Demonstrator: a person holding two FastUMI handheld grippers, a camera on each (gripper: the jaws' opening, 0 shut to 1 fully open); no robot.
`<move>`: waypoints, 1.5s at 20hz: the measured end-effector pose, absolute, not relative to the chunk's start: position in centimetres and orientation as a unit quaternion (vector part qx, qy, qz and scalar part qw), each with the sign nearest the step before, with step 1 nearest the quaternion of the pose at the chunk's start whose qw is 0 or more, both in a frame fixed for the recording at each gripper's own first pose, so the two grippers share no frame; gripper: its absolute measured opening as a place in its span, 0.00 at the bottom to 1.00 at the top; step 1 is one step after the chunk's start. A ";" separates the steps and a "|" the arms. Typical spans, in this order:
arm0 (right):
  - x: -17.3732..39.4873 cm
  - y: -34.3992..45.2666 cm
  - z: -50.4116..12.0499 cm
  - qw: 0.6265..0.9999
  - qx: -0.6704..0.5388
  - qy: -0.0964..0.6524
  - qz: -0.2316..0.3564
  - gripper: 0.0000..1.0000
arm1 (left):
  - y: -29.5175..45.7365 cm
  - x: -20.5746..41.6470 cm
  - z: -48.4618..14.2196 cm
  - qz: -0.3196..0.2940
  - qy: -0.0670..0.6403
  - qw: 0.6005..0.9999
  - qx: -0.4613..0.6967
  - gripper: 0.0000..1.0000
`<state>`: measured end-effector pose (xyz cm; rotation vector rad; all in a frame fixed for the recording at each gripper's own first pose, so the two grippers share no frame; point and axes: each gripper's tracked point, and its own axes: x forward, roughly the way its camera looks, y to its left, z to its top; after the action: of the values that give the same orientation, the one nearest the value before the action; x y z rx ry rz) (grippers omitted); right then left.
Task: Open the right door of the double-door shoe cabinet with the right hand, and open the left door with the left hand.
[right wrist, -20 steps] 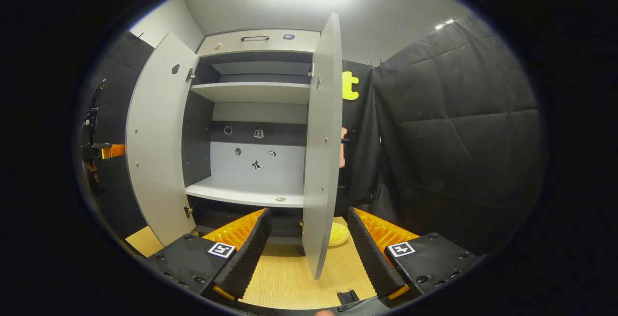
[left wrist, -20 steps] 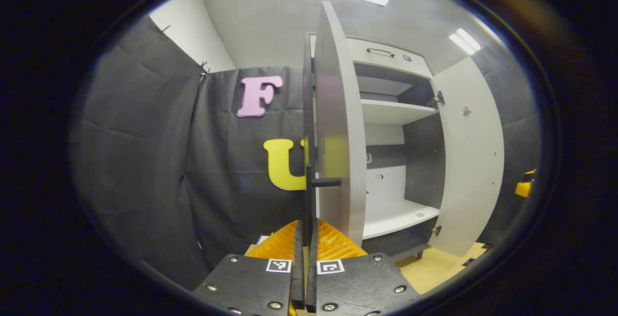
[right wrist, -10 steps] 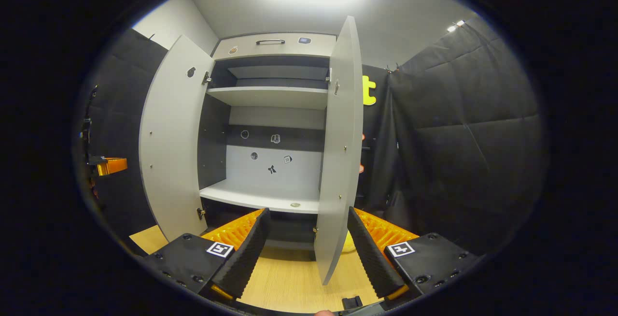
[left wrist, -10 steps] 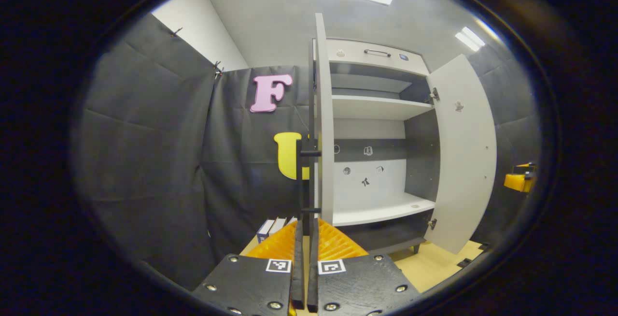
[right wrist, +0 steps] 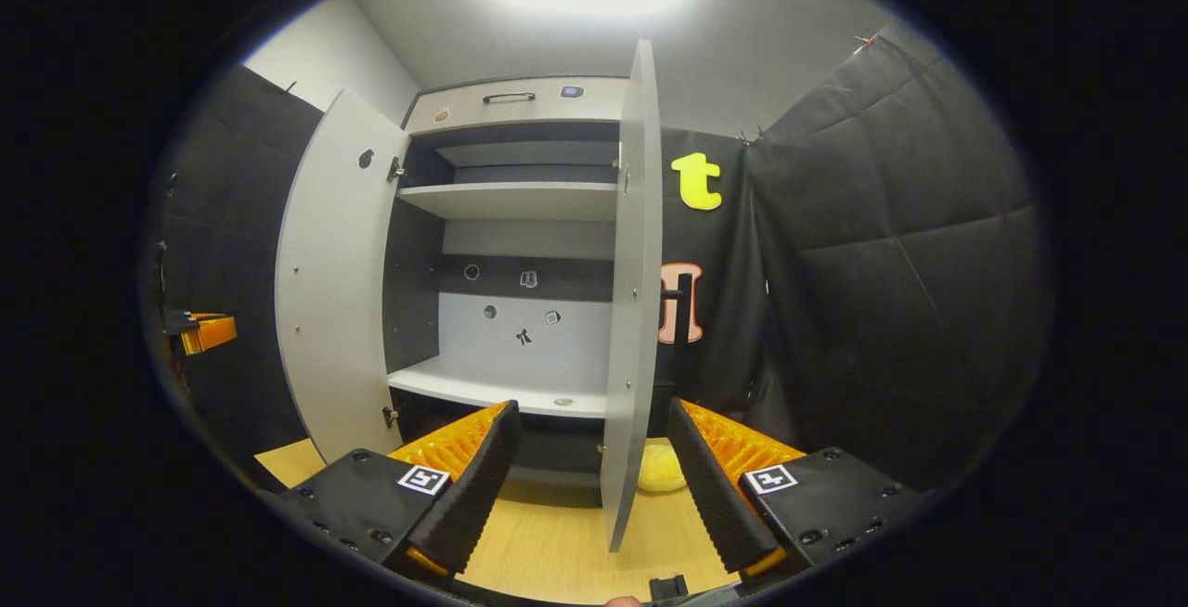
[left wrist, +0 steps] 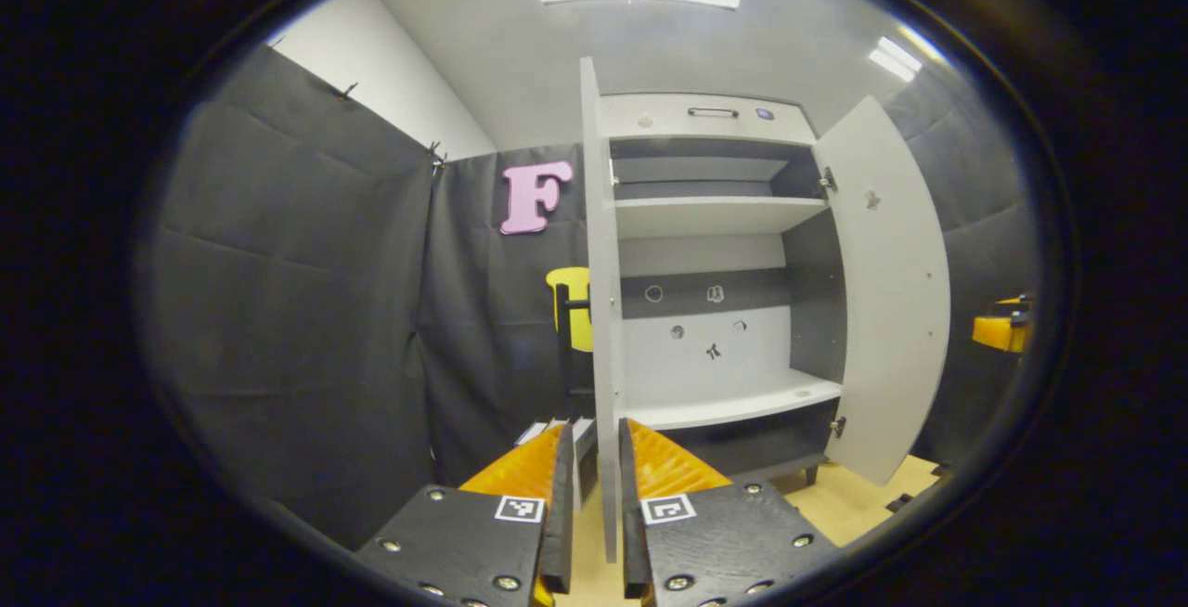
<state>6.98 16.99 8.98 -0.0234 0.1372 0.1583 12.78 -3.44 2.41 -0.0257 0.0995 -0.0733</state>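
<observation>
The white shoe cabinet (left wrist: 715, 217) stands with both doors swung out. In the left gripper view the left door (left wrist: 599, 310) is edge-on straight ahead, its black handle (left wrist: 562, 338) on the outer face. My left gripper (left wrist: 594, 426) is open by a narrow gap, back from the door and holding nothing. The right door (left wrist: 886, 291) hangs wide at the right. In the right gripper view the right door (right wrist: 631, 291) is edge-on, with its handle (right wrist: 677, 296) behind it. My right gripper (right wrist: 592, 407) is wide open and empty, short of the door's lower edge.
Black cloth walls close in on both sides. A yellow round thing (right wrist: 661, 468) lies on the wooden floor (right wrist: 557, 533) by the cabinet's foot. Small flat items (left wrist: 543, 429) sit low beside the left door. The other gripper's orange part (right wrist: 206, 331) shows past the left door (right wrist: 334, 282).
My left gripper's fingers, shut on the left door's handle before, have parted and pulled back from it. The left door now stands free. The right gripper stays open and has shifted slightly.
</observation>
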 end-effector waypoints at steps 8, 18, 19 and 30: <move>6.2 16.8 8.4 0.994 -0.012 0.067 0.080 0.99 | -3.5 11.2 2.0 -0.025 0.049 0.998 -0.013 0.76; 6.6 16.7 8.3 0.995 -0.004 0.065 0.071 0.99 | -3.0 11.5 1.4 -0.016 0.054 0.998 0.000 0.94; 6.6 16.7 8.3 0.996 -0.004 0.064 0.070 0.99 | -2.9 11.6 1.4 -0.016 0.053 0.998 0.002 0.94; 6.7 16.3 8.4 0.996 -0.001 0.062 0.060 0.99 | -2.7 12.1 1.2 -0.015 0.054 0.998 0.011 0.94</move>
<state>6.69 16.33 8.44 -0.0018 0.1237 0.1210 12.09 -2.69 1.22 0.0215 0.1072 -0.0298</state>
